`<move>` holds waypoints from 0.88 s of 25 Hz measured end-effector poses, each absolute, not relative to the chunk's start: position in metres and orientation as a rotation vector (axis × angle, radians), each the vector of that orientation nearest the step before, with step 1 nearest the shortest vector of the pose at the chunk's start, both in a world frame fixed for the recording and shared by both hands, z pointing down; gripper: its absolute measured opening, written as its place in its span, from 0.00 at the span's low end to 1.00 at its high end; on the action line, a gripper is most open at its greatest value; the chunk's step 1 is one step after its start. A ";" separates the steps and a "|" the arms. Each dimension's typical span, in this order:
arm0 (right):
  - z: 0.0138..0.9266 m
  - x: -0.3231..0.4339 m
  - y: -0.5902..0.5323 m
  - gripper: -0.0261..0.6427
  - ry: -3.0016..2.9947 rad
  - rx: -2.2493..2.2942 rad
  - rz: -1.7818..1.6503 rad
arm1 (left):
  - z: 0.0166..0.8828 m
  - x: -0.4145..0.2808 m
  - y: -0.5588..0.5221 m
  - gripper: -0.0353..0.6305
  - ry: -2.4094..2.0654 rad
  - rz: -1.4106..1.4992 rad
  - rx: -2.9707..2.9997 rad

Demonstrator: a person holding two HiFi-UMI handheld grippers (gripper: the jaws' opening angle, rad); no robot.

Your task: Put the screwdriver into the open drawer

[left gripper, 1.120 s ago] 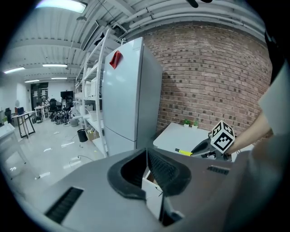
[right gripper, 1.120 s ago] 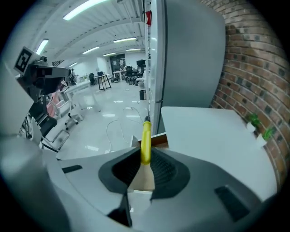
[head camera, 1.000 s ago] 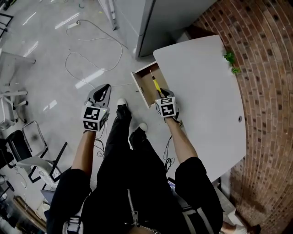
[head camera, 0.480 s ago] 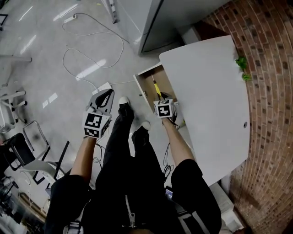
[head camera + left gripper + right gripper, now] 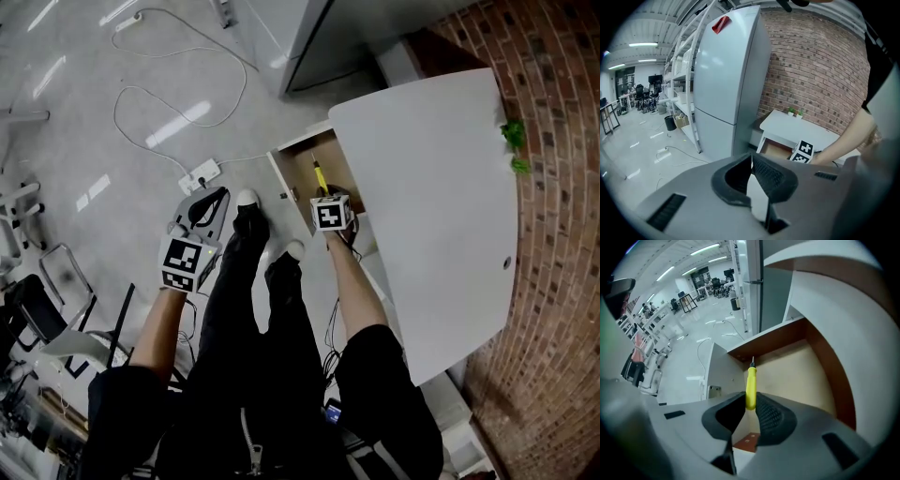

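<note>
A yellow-handled screwdriver points tip-first into the open wooden drawer under the white table. My right gripper is shut on its handle and aims steeply down. In the right gripper view the screwdriver sticks out from between the pads of the right gripper, over the drawer's light floor. My left gripper hangs over the floor left of the drawer. In its own view the left gripper has its tips together, nothing between them.
A tall grey cabinet stands behind the table. A power strip and cables lie on the floor near the left gripper. Chairs stand at the left. A brick wall runs on the right, and a small plant sits on the table's far edge.
Both grippers have sunk. The right one has dropped closer to the drawer opening with the screwdriver still in it and has tipped further downward.
</note>
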State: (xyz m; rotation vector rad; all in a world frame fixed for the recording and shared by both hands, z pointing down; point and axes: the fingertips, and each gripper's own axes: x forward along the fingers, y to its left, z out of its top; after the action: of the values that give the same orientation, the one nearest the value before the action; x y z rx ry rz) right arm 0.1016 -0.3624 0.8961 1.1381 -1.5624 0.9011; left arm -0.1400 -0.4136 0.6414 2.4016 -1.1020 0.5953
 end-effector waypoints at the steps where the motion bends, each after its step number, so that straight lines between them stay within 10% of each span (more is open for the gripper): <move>1: 0.902 0.101 -0.365 0.16 -1.557 1.133 0.908 | 0.646 -0.140 -0.414 0.10 -1.097 0.601 2.396; 22: 0.993 0.094 -0.363 0.16 -1.422 1.030 1.037 | 0.713 -0.175 -0.409 0.10 -1.071 0.683 2.276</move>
State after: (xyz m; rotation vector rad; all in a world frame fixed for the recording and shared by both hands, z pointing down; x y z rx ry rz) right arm 0.0937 -0.3632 0.9928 1.0298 -1.4223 1.0365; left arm -0.1747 -0.4093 0.7127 2.2755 -1.0708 0.6834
